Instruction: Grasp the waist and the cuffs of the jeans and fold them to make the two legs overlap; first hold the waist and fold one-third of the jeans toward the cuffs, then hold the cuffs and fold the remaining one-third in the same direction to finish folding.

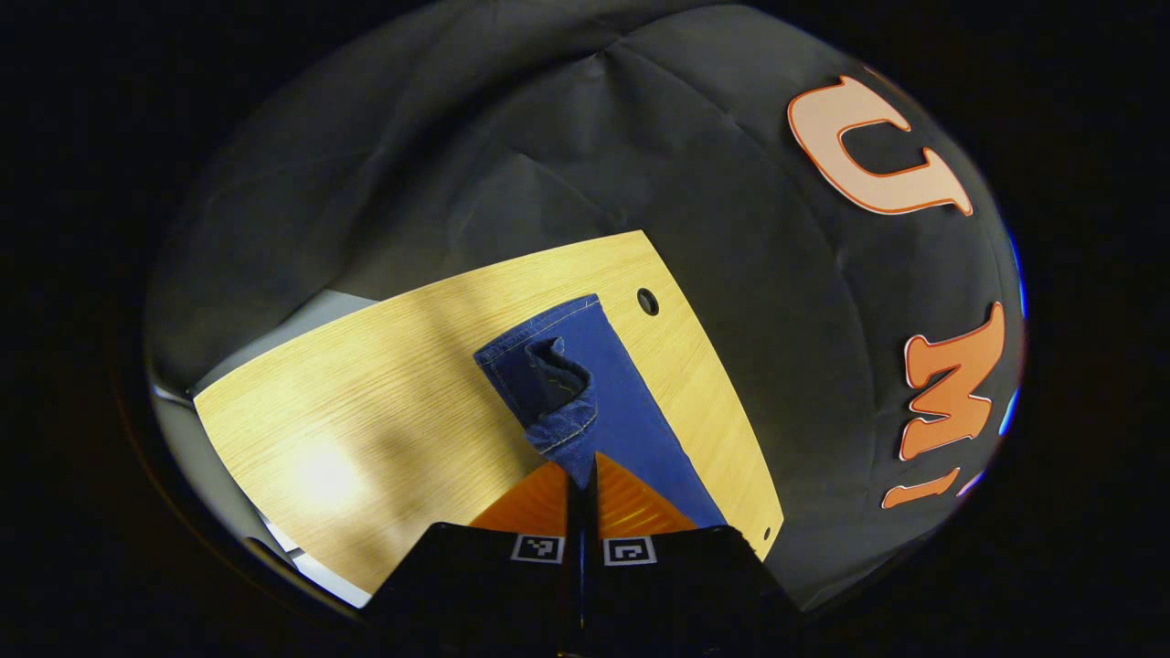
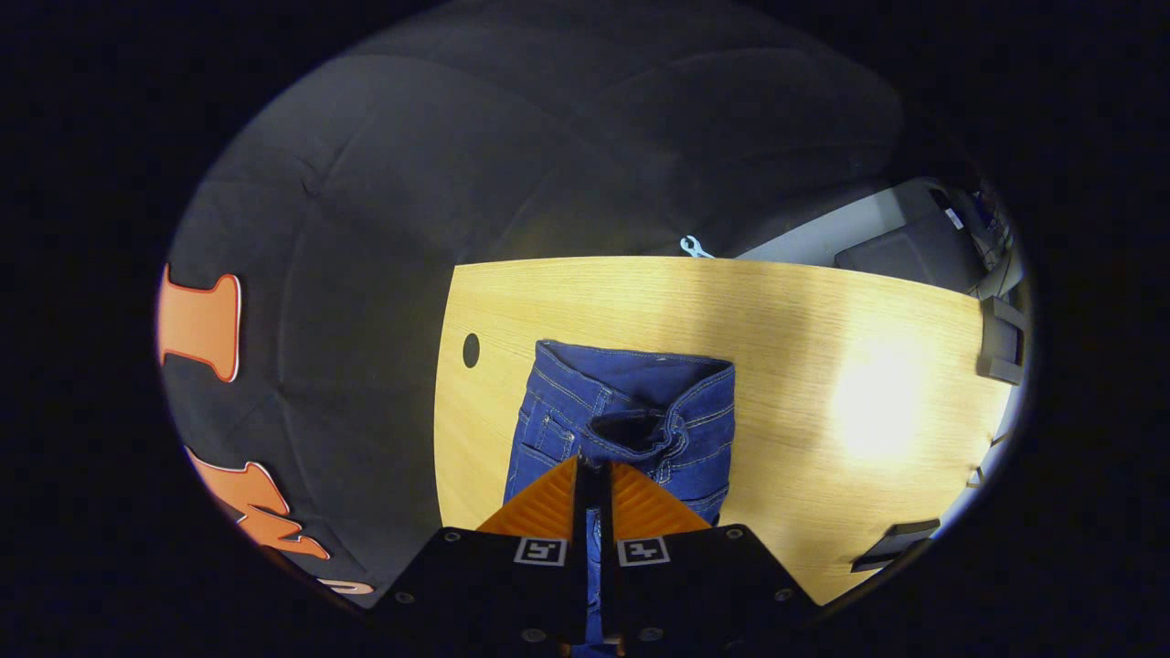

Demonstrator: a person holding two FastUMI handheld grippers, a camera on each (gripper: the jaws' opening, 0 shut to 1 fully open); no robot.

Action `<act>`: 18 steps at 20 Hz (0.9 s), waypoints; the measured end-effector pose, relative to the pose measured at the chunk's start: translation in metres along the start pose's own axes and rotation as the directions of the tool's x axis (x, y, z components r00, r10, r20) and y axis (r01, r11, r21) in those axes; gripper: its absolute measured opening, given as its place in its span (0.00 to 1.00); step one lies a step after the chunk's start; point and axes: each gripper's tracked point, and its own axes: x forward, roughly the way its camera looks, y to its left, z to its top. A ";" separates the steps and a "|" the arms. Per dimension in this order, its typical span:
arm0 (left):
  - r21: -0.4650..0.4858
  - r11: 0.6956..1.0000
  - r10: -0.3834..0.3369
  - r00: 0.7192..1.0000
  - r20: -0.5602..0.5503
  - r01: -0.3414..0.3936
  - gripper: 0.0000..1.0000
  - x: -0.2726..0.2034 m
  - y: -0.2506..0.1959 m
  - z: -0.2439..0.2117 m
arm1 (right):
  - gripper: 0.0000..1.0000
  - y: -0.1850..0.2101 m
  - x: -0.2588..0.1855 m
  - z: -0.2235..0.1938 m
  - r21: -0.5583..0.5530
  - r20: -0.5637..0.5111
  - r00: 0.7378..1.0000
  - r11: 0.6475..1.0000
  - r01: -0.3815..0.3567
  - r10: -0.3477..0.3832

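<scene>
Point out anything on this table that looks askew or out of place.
Nothing is damaged or spilled. The jeans lie on the wooden table, with the waist bunched and gaping and the cuff end crumpled up from the table. Left gripper and right gripper each pinch denim, jaws closed.

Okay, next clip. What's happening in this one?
A person is folding a pair of blue jeans on a wooden table with two tools. The left hand-held gripper is pinched on a cuff, lifting it off the leg below. The right hand-held gripper is closed on denim at the waist end. The jeans lie stretched out; no thirds fold is made yet.
</scene>
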 end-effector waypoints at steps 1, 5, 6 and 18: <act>0.013 1.000 -0.005 1.000 -0.008 0.005 0.02 0.002 -0.004 0.003 | 0.06 0.002 0.000 0.001 0.006 0.002 1.000 1.000 -0.001 0.001; -0.029 1.000 -0.012 1.000 -0.013 0.011 0.01 0.019 -0.019 0.025 | 0.06 0.026 0.004 0.007 0.022 0.004 1.000 1.000 -0.022 0.022; -0.031 0.999 0.013 1.000 -0.018 -0.014 0.01 0.027 -0.019 0.030 | 0.06 0.033 0.006 0.010 0.033 0.009 1.000 0.999 -0.023 0.023; -0.005 0.959 0.275 0.940 -0.202 -0.282 0.02 0.146 -0.020 0.087 | 0.06 0.140 0.101 0.017 -0.023 -0.033 0.998 0.998 0.060 -0.061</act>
